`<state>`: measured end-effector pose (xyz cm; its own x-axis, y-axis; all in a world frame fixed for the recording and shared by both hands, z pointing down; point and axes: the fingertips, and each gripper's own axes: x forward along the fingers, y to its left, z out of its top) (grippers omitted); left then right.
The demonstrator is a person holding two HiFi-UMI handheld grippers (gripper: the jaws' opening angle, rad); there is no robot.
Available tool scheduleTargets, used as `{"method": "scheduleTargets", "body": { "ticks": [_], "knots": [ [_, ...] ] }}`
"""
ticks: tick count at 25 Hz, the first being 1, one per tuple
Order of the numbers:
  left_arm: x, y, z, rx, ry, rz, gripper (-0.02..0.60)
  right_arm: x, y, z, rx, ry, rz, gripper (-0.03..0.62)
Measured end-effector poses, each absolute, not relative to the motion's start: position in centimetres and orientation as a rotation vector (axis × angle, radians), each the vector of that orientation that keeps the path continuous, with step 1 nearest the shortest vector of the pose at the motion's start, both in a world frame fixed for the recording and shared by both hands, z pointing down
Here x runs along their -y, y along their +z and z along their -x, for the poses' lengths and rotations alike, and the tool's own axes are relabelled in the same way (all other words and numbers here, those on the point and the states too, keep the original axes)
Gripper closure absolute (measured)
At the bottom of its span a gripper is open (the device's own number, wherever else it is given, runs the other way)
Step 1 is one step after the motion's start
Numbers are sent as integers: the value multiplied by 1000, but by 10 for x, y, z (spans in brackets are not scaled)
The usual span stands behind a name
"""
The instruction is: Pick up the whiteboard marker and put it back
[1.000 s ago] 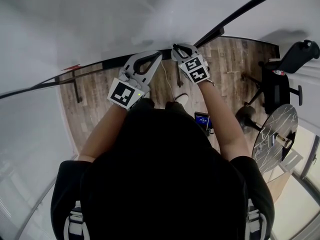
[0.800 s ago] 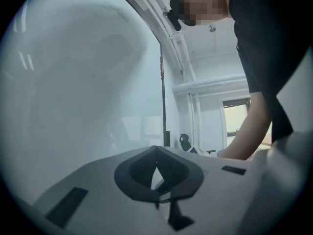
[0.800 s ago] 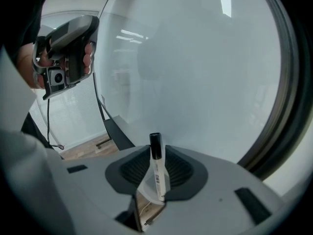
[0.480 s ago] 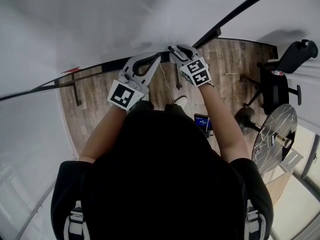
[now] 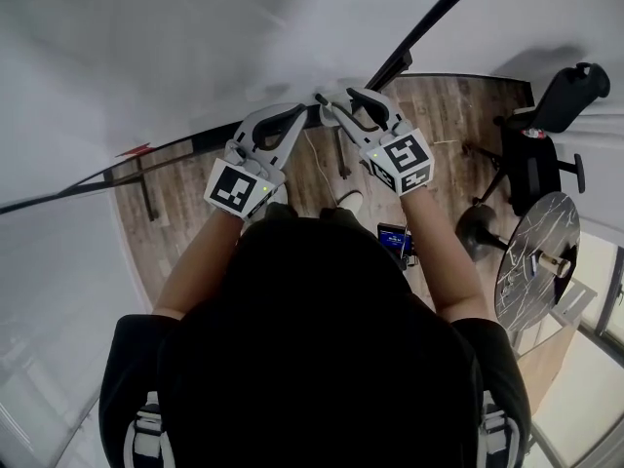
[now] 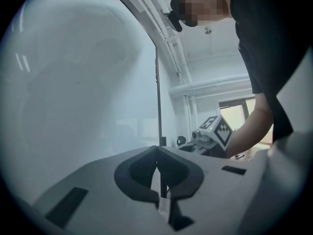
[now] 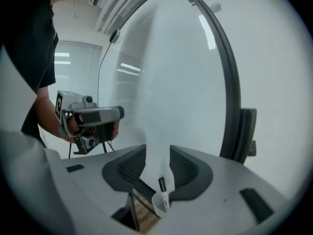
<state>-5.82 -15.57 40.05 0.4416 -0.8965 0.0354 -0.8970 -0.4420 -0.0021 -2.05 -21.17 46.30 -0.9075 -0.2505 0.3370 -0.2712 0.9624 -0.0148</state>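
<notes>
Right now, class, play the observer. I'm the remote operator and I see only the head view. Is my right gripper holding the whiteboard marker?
Observer: No. The right gripper view shows the right gripper with its jaws apart. They have just been opening, and nothing is pressed between them.
Operator: Then where is it?
Observer: The whiteboard marker stands in a white cup, low between those jaws and untouched.
Operator: And my other hand?
Observer: In its own view the left gripper has its jaws together, with nothing between them.
</notes>
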Motion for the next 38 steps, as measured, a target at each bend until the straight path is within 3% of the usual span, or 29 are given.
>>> {"method": "scheduleTargets", "body": {
  "ticks": [11,20,38],
  "knots": [
    [158,384,37,1572,44,-2714,578,184,364,-11,3011,48,-437,481],
    [157,377,23,1510,22,-2751,578,175,368,-29,3052,43,-461,592],
    [148,377,14,1464,39,-2753,578,169,373,-31,3049,46,-450,594]
  ]
}}
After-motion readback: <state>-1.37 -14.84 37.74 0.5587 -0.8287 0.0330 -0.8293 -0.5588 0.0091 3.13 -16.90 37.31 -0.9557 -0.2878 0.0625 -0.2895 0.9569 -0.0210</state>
